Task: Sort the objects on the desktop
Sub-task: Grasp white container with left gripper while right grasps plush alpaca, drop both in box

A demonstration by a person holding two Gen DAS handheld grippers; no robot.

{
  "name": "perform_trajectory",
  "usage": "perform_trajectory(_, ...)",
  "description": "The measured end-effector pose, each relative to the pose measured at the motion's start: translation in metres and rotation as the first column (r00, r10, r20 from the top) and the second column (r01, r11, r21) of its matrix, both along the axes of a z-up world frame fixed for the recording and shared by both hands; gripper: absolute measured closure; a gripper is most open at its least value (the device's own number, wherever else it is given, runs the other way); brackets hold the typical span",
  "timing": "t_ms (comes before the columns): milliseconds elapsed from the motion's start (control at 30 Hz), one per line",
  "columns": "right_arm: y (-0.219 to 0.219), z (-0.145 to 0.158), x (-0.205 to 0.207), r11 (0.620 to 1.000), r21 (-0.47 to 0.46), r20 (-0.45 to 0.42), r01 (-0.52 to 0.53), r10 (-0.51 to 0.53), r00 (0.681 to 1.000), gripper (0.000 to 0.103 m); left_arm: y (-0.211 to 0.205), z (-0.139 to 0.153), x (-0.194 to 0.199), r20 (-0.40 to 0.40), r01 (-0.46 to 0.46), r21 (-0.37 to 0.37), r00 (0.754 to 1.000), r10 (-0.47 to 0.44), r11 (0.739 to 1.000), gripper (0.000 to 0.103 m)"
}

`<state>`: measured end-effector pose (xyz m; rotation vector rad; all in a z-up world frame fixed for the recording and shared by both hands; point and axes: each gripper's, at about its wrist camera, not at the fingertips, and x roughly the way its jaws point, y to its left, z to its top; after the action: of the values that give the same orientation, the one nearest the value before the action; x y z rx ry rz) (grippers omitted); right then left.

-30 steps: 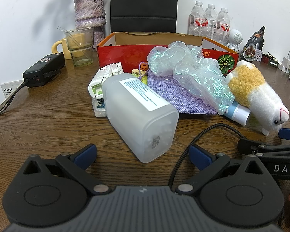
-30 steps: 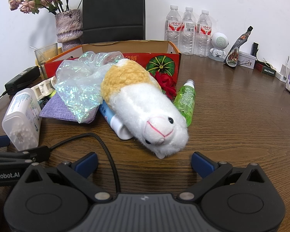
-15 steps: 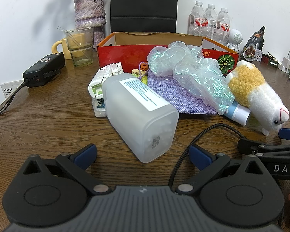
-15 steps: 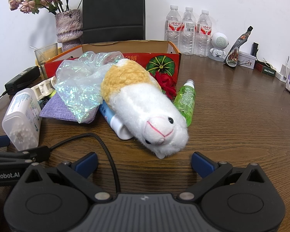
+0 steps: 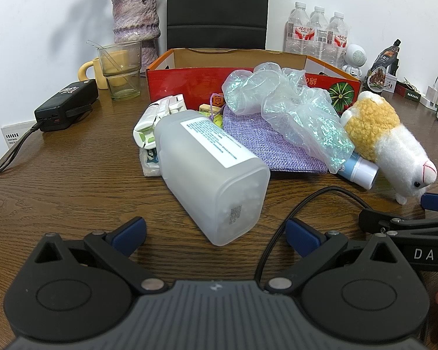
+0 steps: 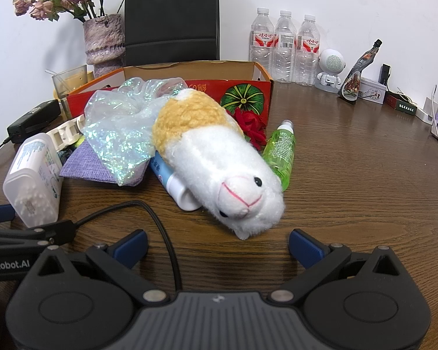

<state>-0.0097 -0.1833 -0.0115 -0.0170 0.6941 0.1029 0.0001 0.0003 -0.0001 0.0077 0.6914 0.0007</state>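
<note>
A heap of objects lies in front of a red cardboard box (image 5: 189,84) (image 6: 248,96). A frosted white plastic container (image 5: 210,175) (image 6: 33,175) lies on its side just ahead of my open, empty left gripper (image 5: 216,236). A white and tan plush alpaca (image 6: 216,160) (image 5: 388,143) lies head-first toward my open, empty right gripper (image 6: 217,245). Between them lie an iridescent plastic bag (image 5: 286,108) (image 6: 122,119), a purple cloth pouch (image 5: 265,148), a blue-white tube (image 6: 172,180), a green bottle (image 6: 280,148) and a red fabric rose (image 6: 252,125).
A black power bank (image 5: 67,105) with cable, a glass cup (image 5: 121,70), a yellow mug and a flower vase (image 5: 135,20) stand at back left. Three water bottles (image 6: 283,46), a small white robot figure (image 6: 331,70) and small boxes line the back right. A black cable (image 6: 157,224) runs between the grippers.
</note>
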Motion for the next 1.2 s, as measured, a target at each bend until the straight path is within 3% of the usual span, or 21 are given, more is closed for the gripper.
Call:
perform_trajectory(200, 0.002, -0.009, -0.008, 1.000, 0.003, 0.002, -0.007, 0.007, 1.000, 0.000, 0.000, 0.001, 0.000, 0.000, 0.001, 0.007, 1.000, -0.001, 1.000, 0.000)
perform_trajectory(300, -0.002, -0.007, -0.018, 0.997, 0.038, 0.010, -0.067, 0.067, 0.998, 0.000, 0.004, 0.005, -0.010, 0.006, 0.041, 0.003, 0.999, -0.041, 0.999, 0.000)
perform_trajectory(367, -0.009, 0.002, -0.031, 0.990, 0.089, 0.024, -0.110, 0.108, 0.994, 0.001, 0.011, 0.014, -0.025, 0.061, 0.050, -0.033, 0.997, -0.048, 0.998, 0.000)
perform_trajectory(467, -0.021, 0.026, -0.051, 0.969, 0.152, 0.129, -0.196, 0.177, 0.976, 0.001, 0.013, 0.030, -0.031, 0.175, 0.062, -0.038, 0.983, -0.055, 0.997, 0.000)
perform_trajectory(567, -0.025, 0.047, -0.042, 0.969, 0.123, 0.237, -0.216, 0.183, 0.954, 0.002, 0.005, 0.032, -0.006, 0.178, 0.040, -0.014, 0.983, -0.037, 0.999, 0.000)
perform_trajectory(600, -0.023, 0.048, -0.032, 0.973, 0.095, 0.249, -0.210, 0.181, 0.951, 0.005, 0.003, 0.031, 0.004, 0.164, 0.027, -0.015, 0.986, -0.024, 1.000, 0.004)
perform_trajectory(633, -0.020, 0.048, -0.020, 0.978, 0.062, 0.244, -0.200, 0.180, 0.953, 0.010, 0.004, 0.029, 0.010, 0.148, 0.016, -0.028, 0.989, -0.011, 0.999, 0.019)
perform_trajectory(667, -0.017, 0.045, -0.008, 0.981, 0.033, 0.226, -0.191, 0.179, 0.957, 0.023, 0.005, 0.028, 0.014, 0.136, 0.007, -0.039, 0.991, -0.002, 0.999, 0.027)
perform_trajectory(733, -0.012, 0.037, 0.014, 0.983, 0.001, 0.167, -0.185, 0.183, 0.969, 0.037, 0.010, 0.026, 0.013, 0.124, 0.003, -0.050, 0.992, 0.003, 0.999, 0.041)
perform_trajectory(767, -0.012, 0.033, 0.022, 0.981, 0.000, 0.137, -0.194, 0.192, 0.972, 0.039, 0.013, 0.024, 0.010, 0.117, 0.009, -0.048, 0.993, -0.004, 0.999, 0.045)
perform_trajectory(800, -0.012, 0.029, 0.029, 0.980, 0.003, 0.112, -0.201, 0.200, 0.973, 0.041, 0.016, 0.022, 0.007, 0.110, 0.016, -0.047, 0.994, -0.011, 0.999, 0.059)
perform_trajectory(933, -0.008, 0.018, 0.035, 0.977, -0.024, 0.067, -0.214, 0.215, 0.974, 0.044, 0.028, 0.019, -0.003, 0.104, 0.036, -0.040, 0.994, -0.031, 0.999, 0.062)
perform_trajectory(1000, -0.009, 0.021, 0.030, 0.976, -0.019, 0.084, -0.219, 0.219, 0.972, 0.059, 0.034, 0.022, -0.008, 0.116, 0.026, -0.062, 0.993, -0.019, 0.998, 0.062)
perform_trajectory(1200, -0.017, 0.054, 0.003, 0.978, 0.008, 0.180, -0.207, 0.202, 0.963, 0.061, 0.039, 0.065, -0.035, 0.232, 0.098, -0.094, 0.970, -0.074, 0.991, 0.062)
